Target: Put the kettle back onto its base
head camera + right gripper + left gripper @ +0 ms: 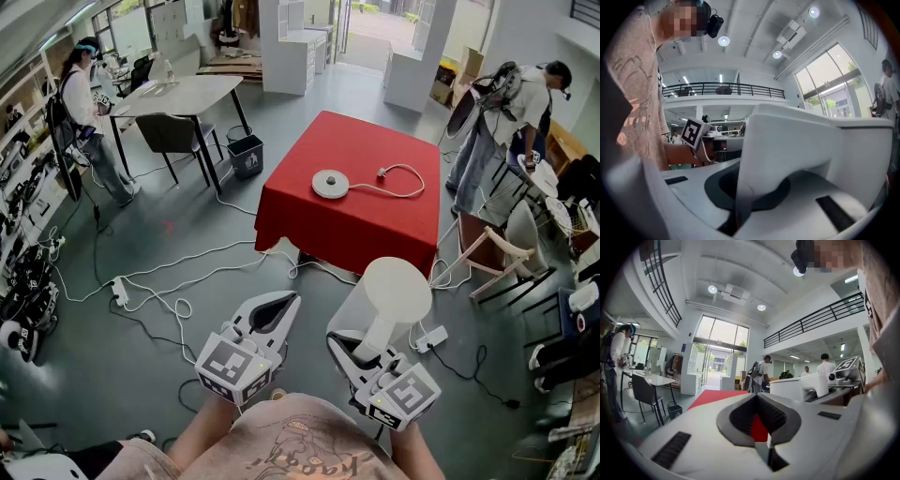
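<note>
A white kettle [389, 298] hangs in the air close in front of me, over the grey floor. My right gripper [359, 354] is shut on its handle, and the kettle body [811, 150] fills the right gripper view beyond the jaws of that gripper [740, 190]. The round white base [330, 183] lies on the red table [375, 225] farther ahead, its cord [398, 178] looping off to the right. Left of the kettle my left gripper [291, 300] is shut with nothing in it. In the left gripper view, red cloth shows through the gap behind the left gripper's [757, 397] closed tips.
Cables and a power strip [120, 292] trail over the floor between me and the table. A person [506, 112] stands right of the table by a light chair [502, 253]. At the left are a white desk [178, 94], a dark chair, a bin [246, 155] and another person [80, 112].
</note>
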